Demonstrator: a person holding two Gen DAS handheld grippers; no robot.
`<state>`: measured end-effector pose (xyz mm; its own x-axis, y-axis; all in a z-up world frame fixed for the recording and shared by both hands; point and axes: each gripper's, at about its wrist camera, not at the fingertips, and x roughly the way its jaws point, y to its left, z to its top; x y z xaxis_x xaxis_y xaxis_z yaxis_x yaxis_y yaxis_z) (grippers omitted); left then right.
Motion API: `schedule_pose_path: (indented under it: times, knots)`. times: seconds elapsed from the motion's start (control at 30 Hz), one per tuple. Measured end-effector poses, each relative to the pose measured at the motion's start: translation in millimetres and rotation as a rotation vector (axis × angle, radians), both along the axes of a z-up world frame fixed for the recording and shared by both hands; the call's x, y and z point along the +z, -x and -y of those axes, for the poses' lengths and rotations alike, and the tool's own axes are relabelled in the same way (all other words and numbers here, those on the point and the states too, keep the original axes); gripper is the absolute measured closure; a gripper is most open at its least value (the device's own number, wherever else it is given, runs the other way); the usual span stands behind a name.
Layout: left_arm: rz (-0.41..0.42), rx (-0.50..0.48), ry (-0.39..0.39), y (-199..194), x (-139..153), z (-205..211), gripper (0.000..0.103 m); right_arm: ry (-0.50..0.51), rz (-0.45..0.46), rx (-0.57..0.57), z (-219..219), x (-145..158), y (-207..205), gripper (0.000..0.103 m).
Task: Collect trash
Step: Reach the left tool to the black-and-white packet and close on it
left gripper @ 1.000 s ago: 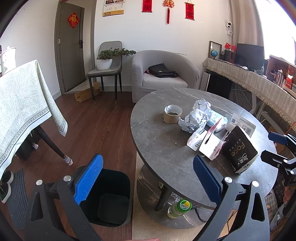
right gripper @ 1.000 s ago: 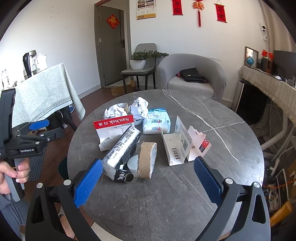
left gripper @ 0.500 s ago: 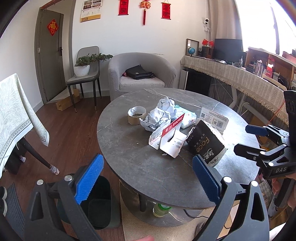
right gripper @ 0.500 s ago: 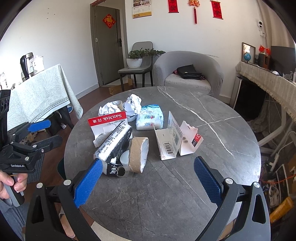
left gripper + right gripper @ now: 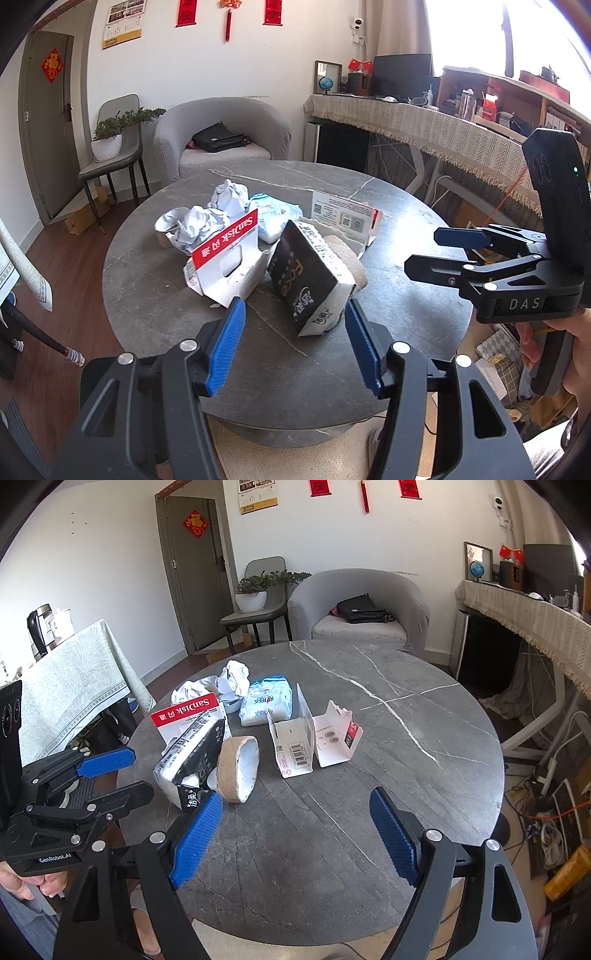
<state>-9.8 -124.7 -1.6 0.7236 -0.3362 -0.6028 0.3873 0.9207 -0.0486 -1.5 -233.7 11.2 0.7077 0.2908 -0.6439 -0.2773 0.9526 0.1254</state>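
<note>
Both wrist cams near, facing shared round table (image 5: 155, 295).

Sunlit white-walled room, grey armchair (image 5: 358, 605), wooden floor (image 5: 85, 295), grey door (image 5: 192, 572)

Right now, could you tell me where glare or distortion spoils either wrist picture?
Left wrist view: the window at upper right is blown out white, and fisheye bending curves the round table and the dark corners. Right wrist view: evenly lit, no blown-out patch; the doorframe bows, and the SanDisk package reads sharp.
</note>
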Motion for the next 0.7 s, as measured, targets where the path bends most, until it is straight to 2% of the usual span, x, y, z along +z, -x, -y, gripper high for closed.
schedule_pose_path:
  times: [0.13,0.27,0.57,0.7]
  knots:
    - [-0.006,-0.032,-0.008,-2.6,-3.0,16.7,0.049,-0.008,-0.009,0.004,7.5,-1.7,1.9,0.032]
    - [-0.02,-0.006,-0.009,-12.4,-7.8,21.3,0.057,-0.023,-0.015,0.015,10.3,-3.0,3.0,0.039]
    - [-0.062,0.049,0.044,-29.4,-9.4,15.0,0.062,-0.024,-0.035,0.058,3.4,-7.8,4.9,0.052]
    - [-0.068,0.049,0.05,-32.1,-9.3,13.7,0.075,-0.032,-0.044,0.079,-2.0,-9.4,4.9,0.058]
